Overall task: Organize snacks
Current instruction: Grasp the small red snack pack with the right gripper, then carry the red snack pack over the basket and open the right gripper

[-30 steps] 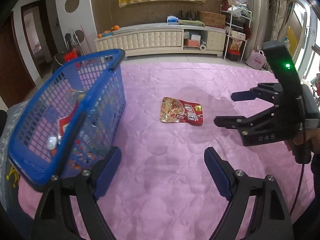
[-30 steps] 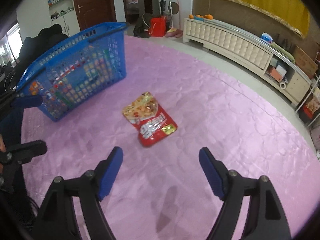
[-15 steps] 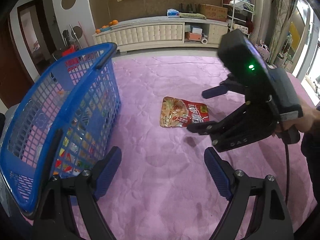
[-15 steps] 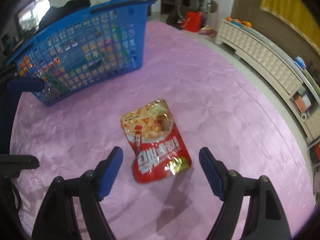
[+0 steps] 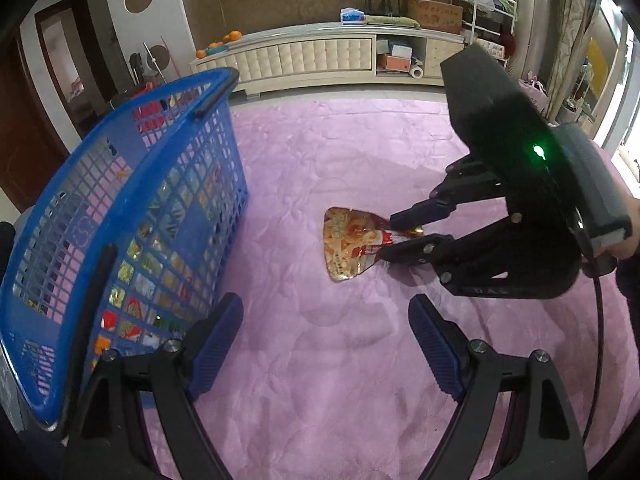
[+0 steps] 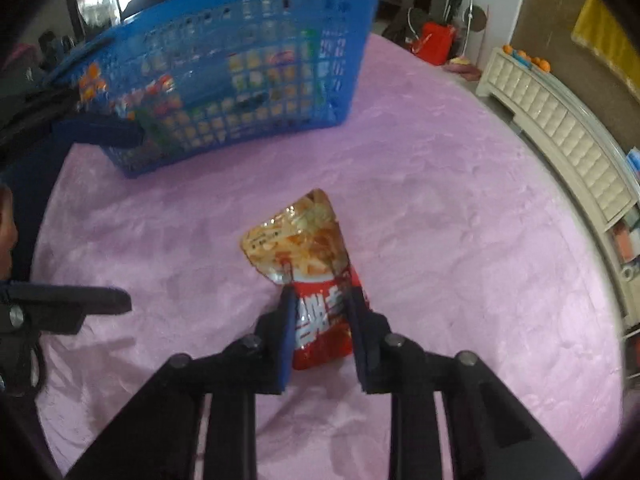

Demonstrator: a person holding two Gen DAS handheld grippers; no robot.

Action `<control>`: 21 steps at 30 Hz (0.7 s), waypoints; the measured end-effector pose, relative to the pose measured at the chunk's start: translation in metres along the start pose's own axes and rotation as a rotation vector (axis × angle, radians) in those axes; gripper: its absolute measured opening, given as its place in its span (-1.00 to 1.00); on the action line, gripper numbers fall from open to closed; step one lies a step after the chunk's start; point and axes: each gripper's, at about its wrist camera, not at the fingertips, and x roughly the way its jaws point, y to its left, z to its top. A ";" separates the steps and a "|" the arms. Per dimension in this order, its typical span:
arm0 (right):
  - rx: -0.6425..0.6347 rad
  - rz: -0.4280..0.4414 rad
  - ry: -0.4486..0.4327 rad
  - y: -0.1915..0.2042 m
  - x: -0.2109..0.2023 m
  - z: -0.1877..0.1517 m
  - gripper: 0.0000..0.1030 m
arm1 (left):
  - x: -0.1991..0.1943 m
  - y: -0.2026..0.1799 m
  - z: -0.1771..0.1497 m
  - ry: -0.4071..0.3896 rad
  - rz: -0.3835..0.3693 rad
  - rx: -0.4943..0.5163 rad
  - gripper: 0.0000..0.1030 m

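A red and gold snack bag (image 6: 304, 256) lies on the pink quilted surface (image 6: 460, 240). My right gripper (image 6: 320, 304) is shut on the bag's red end, which is squeezed between the blue pads. The left wrist view shows the same grip, with the bag (image 5: 348, 242) sticking out left of the right gripper (image 5: 386, 238). My left gripper (image 5: 326, 344) is open and empty, low over the pink surface, just right of the blue mesh basket (image 5: 120, 232). The basket (image 6: 224, 76) holds several snack packets.
A white low cabinet (image 5: 320, 60) runs along the far wall, with oranges (image 5: 224, 38) on top. A shelf rack (image 5: 484, 28) stands at the back right. A dark doorway (image 5: 60, 76) is at the left.
My right gripper moved forward onto the snack bag and closed on its red end. The left gripper stayed open and shifted slightly nearer the basket.
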 end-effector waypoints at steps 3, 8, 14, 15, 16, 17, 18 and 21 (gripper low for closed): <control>0.042 -0.007 0.009 0.006 -0.005 -0.006 -0.48 | -0.003 0.000 -0.005 0.003 -0.002 0.001 0.62; 0.122 -0.016 -0.039 0.006 -0.022 -0.025 -0.54 | -0.015 0.000 -0.008 -0.017 -0.013 0.014 0.62; 0.225 -0.043 -0.091 0.013 -0.061 -0.034 -0.54 | -0.038 -0.003 -0.010 -0.058 -0.027 0.017 0.62; 0.233 -0.054 -0.103 0.017 -0.072 -0.035 -0.54 | -0.043 -0.004 -0.011 -0.068 -0.026 0.020 0.62; 0.232 -0.067 -0.109 0.021 -0.080 -0.034 -0.54 | -0.048 -0.002 -0.013 -0.077 -0.029 0.019 0.62; 0.234 -0.072 -0.111 0.024 -0.086 -0.033 -0.54 | -0.054 -0.002 -0.013 -0.087 -0.032 0.017 0.62; 0.238 -0.086 -0.123 0.029 -0.099 -0.032 -0.54 | -0.058 -0.001 -0.014 -0.097 -0.036 0.015 0.62; 0.233 -0.114 -0.142 0.036 -0.121 -0.018 -0.54 | -0.079 0.004 -0.017 -0.140 -0.044 0.007 0.62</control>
